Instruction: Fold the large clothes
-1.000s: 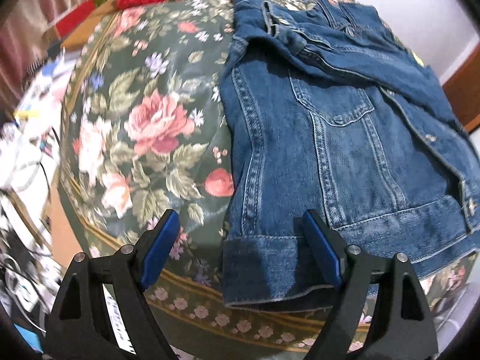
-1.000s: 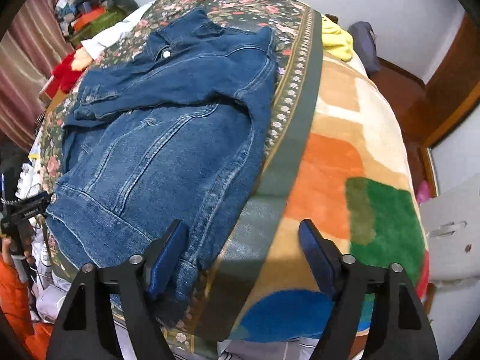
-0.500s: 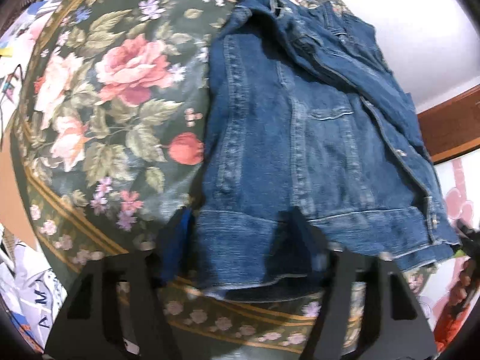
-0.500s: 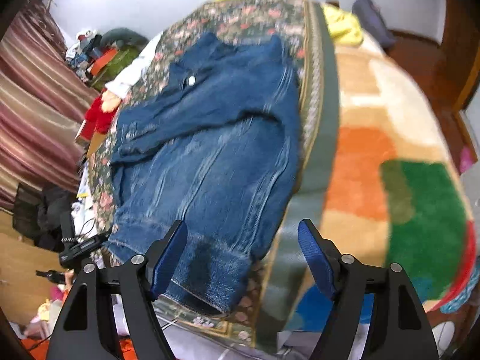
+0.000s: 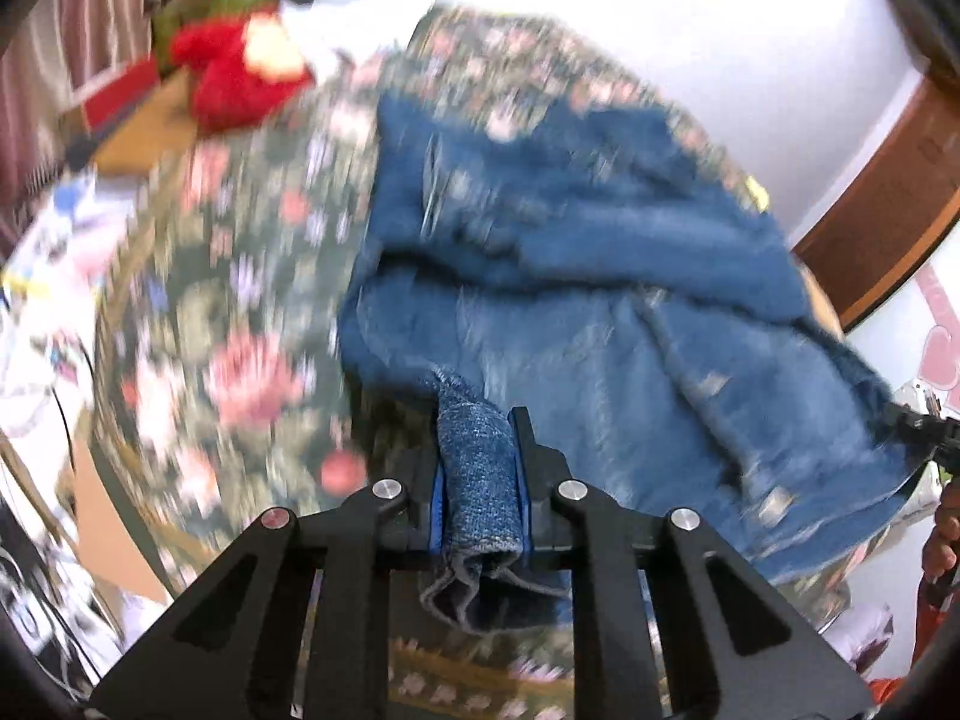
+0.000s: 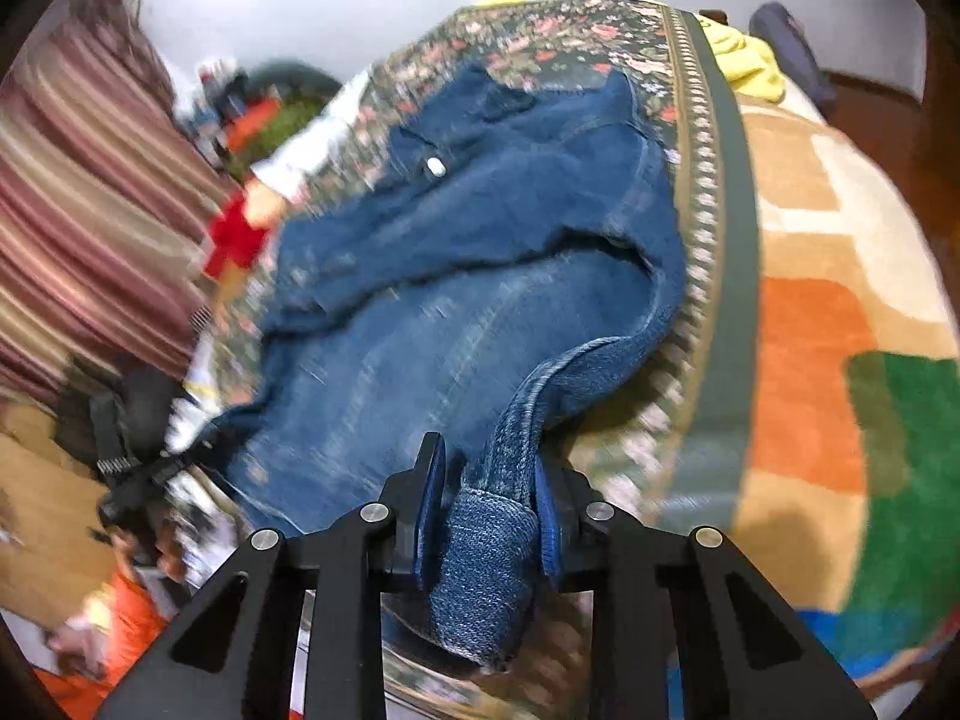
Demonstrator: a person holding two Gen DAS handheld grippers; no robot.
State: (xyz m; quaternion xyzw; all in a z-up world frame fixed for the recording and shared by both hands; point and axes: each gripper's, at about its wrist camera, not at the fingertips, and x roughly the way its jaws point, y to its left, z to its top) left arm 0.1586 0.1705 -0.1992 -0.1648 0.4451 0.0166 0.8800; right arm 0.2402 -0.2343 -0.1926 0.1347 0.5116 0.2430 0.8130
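two grippers clamped on denim jacket (image 5: 600, 300) hem, left gripper (image 5: 480, 480), right gripper (image 6: 489, 516), floral bedspread (image 5: 252, 276) beneath

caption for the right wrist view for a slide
Right tongs clamp the blue denim jacket's hem over the floral bedspread.

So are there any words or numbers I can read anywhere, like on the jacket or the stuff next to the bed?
No text can be read.
Denim jacket: no label or brand shows; its button is blurred.
Papers beside the floral bedspread: printed things, too blurred to read.
Pink wall decoration: shapes only, no letters.
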